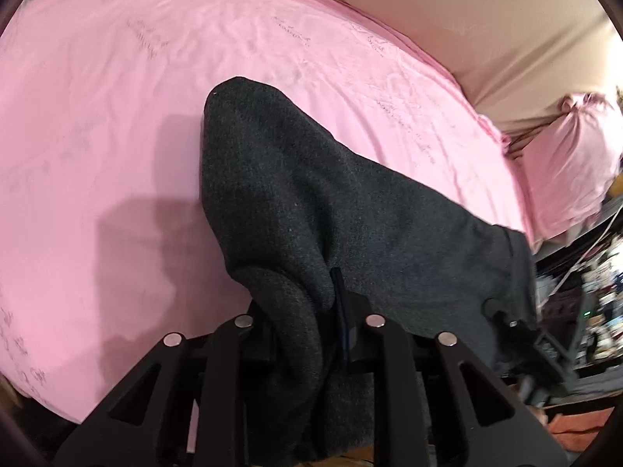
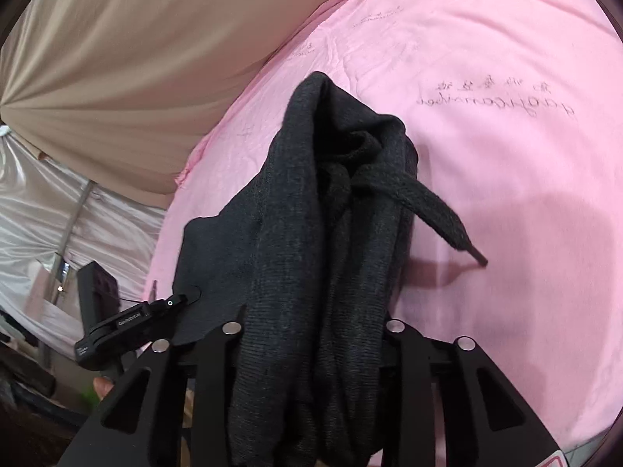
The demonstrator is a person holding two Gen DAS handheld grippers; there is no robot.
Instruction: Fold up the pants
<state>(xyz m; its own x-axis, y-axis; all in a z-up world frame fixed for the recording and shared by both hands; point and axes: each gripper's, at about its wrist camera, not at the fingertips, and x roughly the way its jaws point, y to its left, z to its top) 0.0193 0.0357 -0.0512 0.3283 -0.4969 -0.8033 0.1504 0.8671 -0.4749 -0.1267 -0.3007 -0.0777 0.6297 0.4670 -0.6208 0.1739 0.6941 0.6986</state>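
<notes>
Each tool — left tool (image 1: 307, 323), right tool (image 2: 311, 327) — clamps the pants (image 1: 311, 202), lifted, draping toward 12 o'clock over the pink bed (image 1: 97, 124).

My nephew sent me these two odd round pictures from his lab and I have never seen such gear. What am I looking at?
A person holds a two-finger clamp in each hand, each carrying a wide-angle camera that looks along its fingers; hence the round, bent look. One picture comes from the left gripper, the other from the right gripper. Both are shut on dark grey pants, raised over a pink sheet with faint writing. A drawstring dangles from the bunched cloth. A beige cloth lies beyond the sheet.
</notes>
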